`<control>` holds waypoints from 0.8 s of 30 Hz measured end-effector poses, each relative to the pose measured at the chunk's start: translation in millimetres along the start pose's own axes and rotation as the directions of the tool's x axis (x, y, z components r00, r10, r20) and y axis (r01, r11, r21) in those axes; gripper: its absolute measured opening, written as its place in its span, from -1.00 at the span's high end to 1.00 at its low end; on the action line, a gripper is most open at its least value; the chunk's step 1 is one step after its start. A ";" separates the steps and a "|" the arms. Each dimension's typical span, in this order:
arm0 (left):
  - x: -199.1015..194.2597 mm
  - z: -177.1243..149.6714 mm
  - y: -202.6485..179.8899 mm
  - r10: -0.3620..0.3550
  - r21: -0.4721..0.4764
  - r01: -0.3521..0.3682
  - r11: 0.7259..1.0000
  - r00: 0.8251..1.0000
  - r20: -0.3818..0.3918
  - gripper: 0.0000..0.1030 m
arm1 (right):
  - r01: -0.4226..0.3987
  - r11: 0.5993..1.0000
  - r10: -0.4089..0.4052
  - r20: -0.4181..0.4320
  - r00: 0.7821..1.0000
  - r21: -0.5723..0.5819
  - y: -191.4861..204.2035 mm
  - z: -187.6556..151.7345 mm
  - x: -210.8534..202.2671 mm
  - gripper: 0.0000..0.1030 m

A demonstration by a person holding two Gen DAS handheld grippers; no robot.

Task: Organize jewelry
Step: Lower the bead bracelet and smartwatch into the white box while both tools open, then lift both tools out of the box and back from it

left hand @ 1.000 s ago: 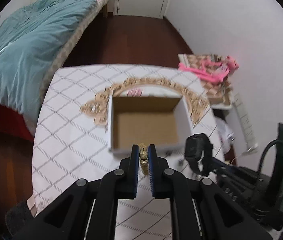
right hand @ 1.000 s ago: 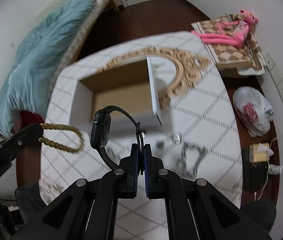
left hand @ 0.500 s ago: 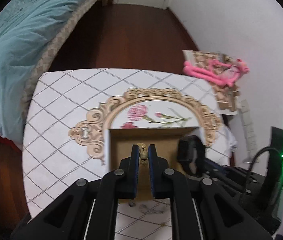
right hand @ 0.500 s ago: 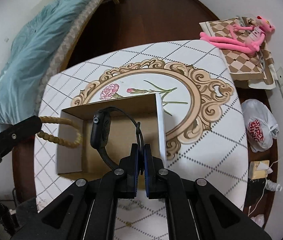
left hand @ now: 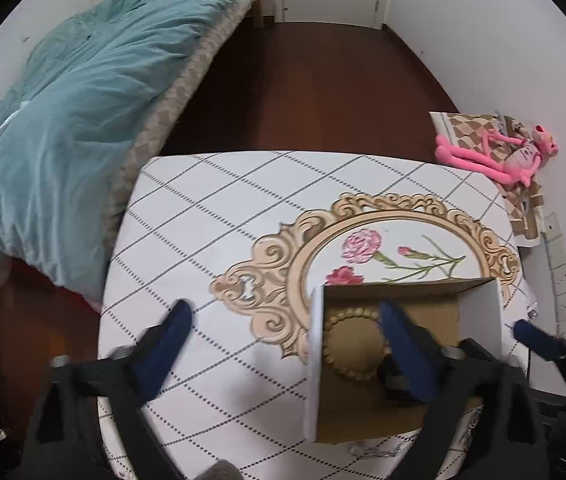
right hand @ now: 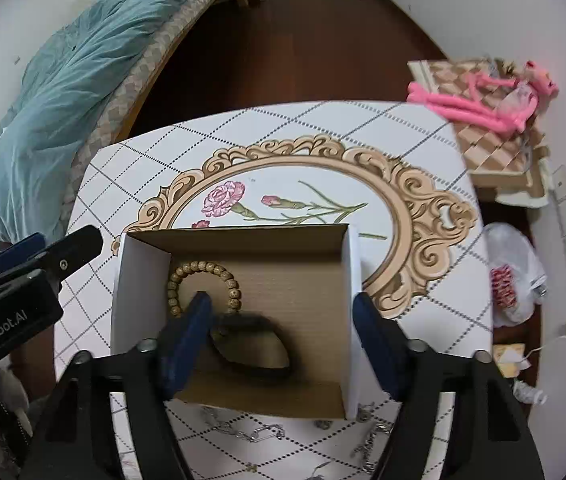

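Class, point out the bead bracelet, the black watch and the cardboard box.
bead bracelet (right hand: 203,269): right wrist view, top of its bead loop.
black watch (right hand: 259,368): right wrist view, near strap curve.
cardboard box (right hand: 353,320): right wrist view, right white wall.

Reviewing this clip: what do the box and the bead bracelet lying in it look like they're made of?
The box looks like corrugated cardboard: matte brown inside with faint ribbing on its floor, smooth white outside. The bead bracelet looks like wood or seed beads: round, tan, speckled, with a dull sheen; which one cannot be told from these views.
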State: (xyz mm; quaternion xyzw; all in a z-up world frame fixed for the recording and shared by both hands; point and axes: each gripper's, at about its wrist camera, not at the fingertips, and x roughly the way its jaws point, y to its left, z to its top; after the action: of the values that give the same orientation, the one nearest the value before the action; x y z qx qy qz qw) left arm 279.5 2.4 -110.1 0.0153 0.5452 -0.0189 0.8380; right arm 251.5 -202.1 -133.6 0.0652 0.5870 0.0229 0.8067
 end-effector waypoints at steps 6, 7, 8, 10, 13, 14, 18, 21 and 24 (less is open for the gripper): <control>-8.5 -22.3 1.4 0.043 0.002 -0.043 0.999 0.997 0.059 -1.00 | 0.108 0.993 -0.105 0.039 0.994 -0.057 6.1 -18.3 -12.0 -0.74; -9.1 -26.0 -0.1 0.046 0.004 -0.046 0.999 0.997 0.062 -1.00 | 0.117 0.991 -0.114 0.039 0.993 -0.062 5.7 -21.4 -12.1 -0.78; -9.6 -29.8 -0.8 0.048 0.005 -0.048 0.999 0.997 0.063 -1.00 | 0.127 0.990 -0.125 0.035 0.992 -0.063 4.3 -25.4 -11.5 -0.85; -9.8 -36.5 -2.6 0.044 0.001 -0.045 0.999 0.998 0.054 -1.00 | 0.132 0.990 -0.130 0.033 0.991 -0.056 0.5 -31.5 -12.2 -0.85; -14.0 -45.1 -3.6 0.038 -0.003 -0.038 0.999 0.998 0.051 -1.00 | 0.137 0.990 -0.135 0.034 0.990 -0.038 -4.9 -38.2 -16.6 -0.85; -16.1 -47.5 -3.8 0.038 -0.004 -0.038 0.999 0.998 0.054 -1.00 | 0.136 0.990 -0.135 0.035 0.990 -0.034 -6.2 -40.0 -18.8 -0.85; -31.1 -57.5 -3.4 0.024 -0.011 -0.024 1.000 0.997 0.069 -1.00 | 0.134 0.991 -0.133 0.049 0.990 -0.018 -8.5 -49.8 -32.5 -0.85; -50.6 -65.9 -4.5 0.018 -0.011 -0.017 1.000 0.994 0.110 -1.00 | 0.137 0.990 -0.136 0.075 0.988 -0.016 -6.9 -57.6 -47.3 -0.85; -69.8 -74.8 -2.8 0.018 -0.015 -0.016 1.000 0.990 0.141 -1.00 | 0.150 0.988 -0.146 0.104 0.984 -0.024 -4.2 -67.2 -64.0 -0.85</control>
State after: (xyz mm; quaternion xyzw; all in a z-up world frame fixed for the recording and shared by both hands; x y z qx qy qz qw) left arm 182.9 4.1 -76.6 0.0127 0.4844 -0.0091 0.8747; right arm 167.7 -208.2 -94.1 0.0097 0.5478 -0.0312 0.8359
